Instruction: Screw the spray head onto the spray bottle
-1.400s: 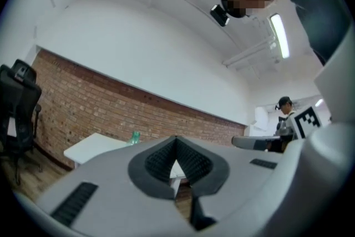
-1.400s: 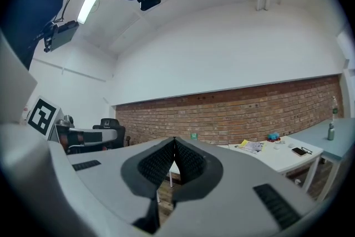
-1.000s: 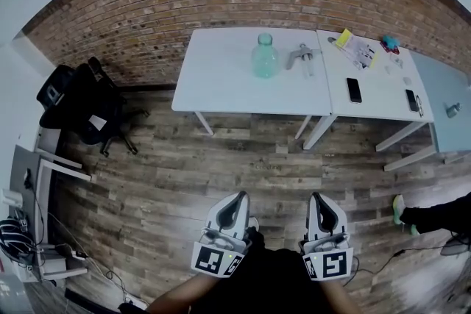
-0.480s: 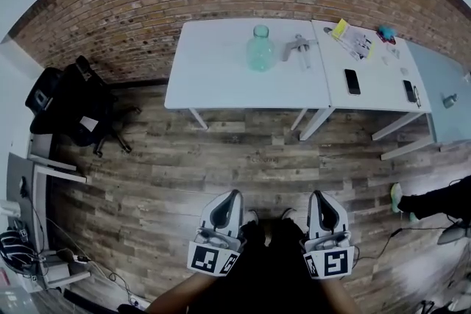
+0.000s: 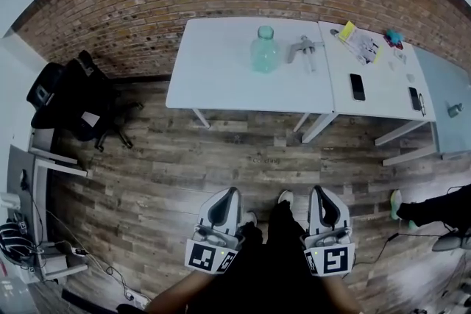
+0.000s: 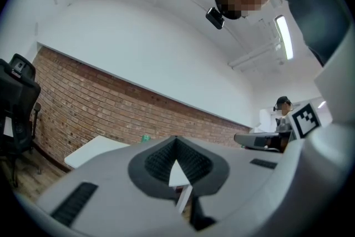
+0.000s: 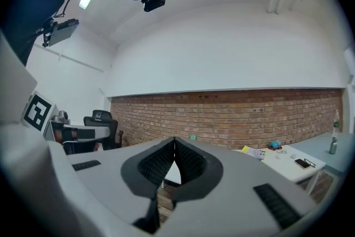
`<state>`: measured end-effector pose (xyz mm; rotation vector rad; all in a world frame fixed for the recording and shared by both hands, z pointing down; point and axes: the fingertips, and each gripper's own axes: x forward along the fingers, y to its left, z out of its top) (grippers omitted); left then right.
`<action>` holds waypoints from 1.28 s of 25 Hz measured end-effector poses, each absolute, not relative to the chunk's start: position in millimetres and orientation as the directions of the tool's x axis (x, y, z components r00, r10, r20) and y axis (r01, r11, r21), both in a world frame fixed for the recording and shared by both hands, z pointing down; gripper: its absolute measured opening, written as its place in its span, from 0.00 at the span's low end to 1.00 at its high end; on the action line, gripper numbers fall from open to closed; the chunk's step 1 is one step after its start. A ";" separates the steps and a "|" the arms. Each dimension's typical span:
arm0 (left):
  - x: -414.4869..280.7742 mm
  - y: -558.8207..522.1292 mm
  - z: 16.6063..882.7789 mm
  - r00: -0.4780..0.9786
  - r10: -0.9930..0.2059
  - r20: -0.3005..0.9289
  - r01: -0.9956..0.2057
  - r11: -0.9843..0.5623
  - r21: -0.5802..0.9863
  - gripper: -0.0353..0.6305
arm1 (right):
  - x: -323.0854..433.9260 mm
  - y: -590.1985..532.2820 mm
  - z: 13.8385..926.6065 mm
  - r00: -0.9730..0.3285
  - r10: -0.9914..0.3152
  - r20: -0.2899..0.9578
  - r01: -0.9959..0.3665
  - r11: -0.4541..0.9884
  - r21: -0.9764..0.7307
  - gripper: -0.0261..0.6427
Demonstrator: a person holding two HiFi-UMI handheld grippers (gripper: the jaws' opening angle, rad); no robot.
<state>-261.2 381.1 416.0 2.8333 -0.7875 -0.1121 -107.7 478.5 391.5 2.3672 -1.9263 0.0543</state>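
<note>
The left hand-held gripper [image 5: 231,192] and the right hand-held gripper [image 5: 319,190] are held low in front of the person's body. They sit side by side and apart, both pointing level across the wood-plank floor [image 5: 221,158] toward the white rectangular bench [image 5: 213,81]. Each gripper view shows its jaws closed tip to tip with nothing between them. The person's forearms [image 5: 173,296] come in from the bottom edge of the head view.

The translucent green plastic spray bottle [image 5: 265,54] stands upright on the bench, well apart from both grippers. The grey spray head [image 5: 305,49] lies on its side near the bottle's right, not touching it. In the left gripper view, a small green speck just above the jaws is probably the bottle's top.
</note>
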 end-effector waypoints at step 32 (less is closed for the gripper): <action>-56.8 329.2 392.1 0.779 -0.626 -0.026 -0.621 -0.777 0.102 0.06 | 105.7 414.3 405.9 0.017 -0.995 0.095 -0.998 -0.022 -0.060 0.05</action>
